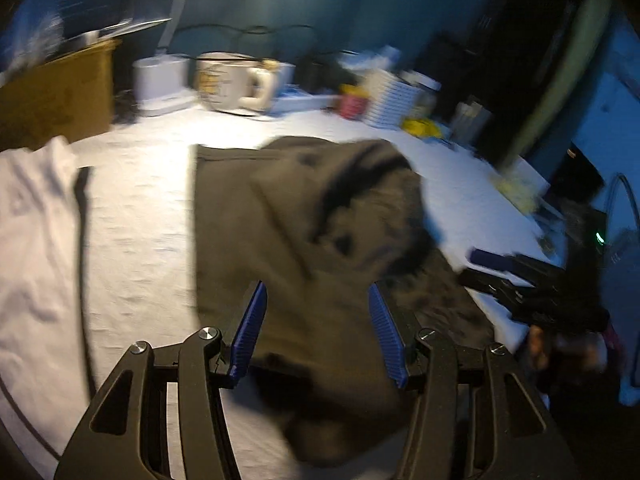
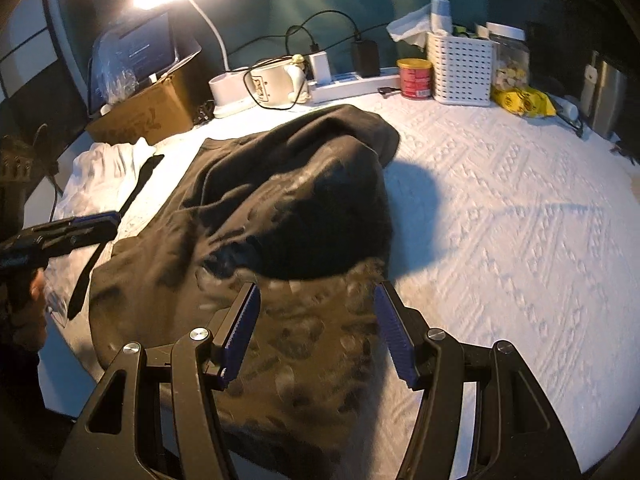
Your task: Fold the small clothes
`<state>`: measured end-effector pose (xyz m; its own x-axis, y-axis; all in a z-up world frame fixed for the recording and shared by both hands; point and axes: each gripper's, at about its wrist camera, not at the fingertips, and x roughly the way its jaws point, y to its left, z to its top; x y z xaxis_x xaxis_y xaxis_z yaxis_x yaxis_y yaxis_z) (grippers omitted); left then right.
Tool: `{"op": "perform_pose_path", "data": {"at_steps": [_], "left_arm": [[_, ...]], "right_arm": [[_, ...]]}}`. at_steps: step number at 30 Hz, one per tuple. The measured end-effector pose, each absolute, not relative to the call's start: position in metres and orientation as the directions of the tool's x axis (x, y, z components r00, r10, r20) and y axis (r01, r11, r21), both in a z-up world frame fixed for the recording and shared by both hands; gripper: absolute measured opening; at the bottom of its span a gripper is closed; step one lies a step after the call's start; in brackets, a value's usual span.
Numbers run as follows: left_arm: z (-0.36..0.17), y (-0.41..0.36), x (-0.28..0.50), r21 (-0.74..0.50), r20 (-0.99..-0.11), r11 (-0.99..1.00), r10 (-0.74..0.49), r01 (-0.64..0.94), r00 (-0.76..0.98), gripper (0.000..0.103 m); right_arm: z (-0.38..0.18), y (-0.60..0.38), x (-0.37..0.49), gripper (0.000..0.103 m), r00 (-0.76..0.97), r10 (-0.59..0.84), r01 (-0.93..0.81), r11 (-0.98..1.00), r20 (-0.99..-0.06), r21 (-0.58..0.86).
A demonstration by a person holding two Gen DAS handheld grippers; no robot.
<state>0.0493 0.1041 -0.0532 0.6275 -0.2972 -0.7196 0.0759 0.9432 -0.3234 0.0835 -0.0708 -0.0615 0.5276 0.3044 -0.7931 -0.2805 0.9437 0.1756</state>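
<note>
A dark brown garment (image 1: pixel 304 216) lies bunched on the white textured table cover (image 1: pixel 140 200); it also shows in the right wrist view (image 2: pixel 280 200), its right part heaped over itself. My left gripper (image 1: pixel 318 292) is open, its blue pads low over the garment's near edge, holding nothing. My right gripper (image 2: pixel 316 292) is open over the garment's near right part, empty. The left gripper also shows from the side in the right wrist view (image 2: pixel 80 224), and the right gripper at the right of the left wrist view (image 1: pixel 500 268). The left wrist view is motion-blurred.
A white garment (image 2: pixel 104 168) with a black strap (image 2: pixel 100 240) lies left of the brown one. Along the back stand a cardboard box (image 2: pixel 140 112), a lamp base (image 2: pixel 228 88), a mug (image 2: pixel 276 80), a power strip (image 2: pixel 352 80), a red tin (image 2: pixel 415 78), a white basket (image 2: pixel 460 68) and a jar (image 2: pixel 510 60).
</note>
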Motion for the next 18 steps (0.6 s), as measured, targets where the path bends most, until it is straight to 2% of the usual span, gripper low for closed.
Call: {"op": "perform_pose_path", "data": {"at_steps": [3, 7, 8, 9, 10, 11, 12, 18], "left_arm": [[-0.067, 0.087, 0.055, -0.274, -0.775, 0.959, -0.264, 0.072, 0.573, 0.053], [-0.087, 0.081, 0.055, -0.275, -0.806, 0.96, -0.262, 0.056, 0.531, 0.05], [-0.089, 0.08, 0.052, -0.277, -0.801, 0.959, -0.265, 0.059, 0.536, 0.044], [-0.09, 0.078, 0.047, -0.282, -0.799, 0.957, -0.274, 0.069, 0.536, 0.03], [-0.089, 0.076, 0.044, -0.277, -0.799, 0.958, -0.273, 0.075, 0.535, 0.02], [-0.087, 0.074, 0.04, -0.256, -0.796, 0.963, -0.256, 0.078, 0.549, 0.016], [-0.085, 0.073, 0.037, -0.242, -0.791, 0.967, -0.244, 0.08, 0.561, 0.008], [-0.066, 0.082, 0.014, -0.233, -0.76, 0.972, -0.205, 0.036, 0.617, 0.002]], "right_arm": [[-0.064, -0.077, 0.074, 0.063, 0.53, 0.298, -0.269, 0.947, -0.794, 0.177], [-0.074, -0.087, 0.062, 0.063, 0.525, 0.282, -0.249, 0.953, -0.803, 0.172], [-0.079, -0.09, 0.058, 0.063, 0.52, 0.275, -0.24, 0.956, -0.809, 0.171], [-0.082, -0.091, 0.056, 0.063, 0.515, 0.269, -0.235, 0.957, -0.814, 0.168], [-0.085, -0.092, 0.054, 0.063, 0.51, 0.267, -0.234, 0.958, -0.818, 0.167], [-0.087, -0.093, 0.05, 0.063, 0.505, 0.269, -0.235, 0.957, -0.82, 0.169], [-0.09, -0.093, 0.047, 0.063, 0.5, 0.276, -0.24, 0.955, -0.821, 0.176], [-0.092, -0.091, 0.025, 0.063, 0.541, 0.274, -0.254, 0.954, -0.795, 0.156]]}}
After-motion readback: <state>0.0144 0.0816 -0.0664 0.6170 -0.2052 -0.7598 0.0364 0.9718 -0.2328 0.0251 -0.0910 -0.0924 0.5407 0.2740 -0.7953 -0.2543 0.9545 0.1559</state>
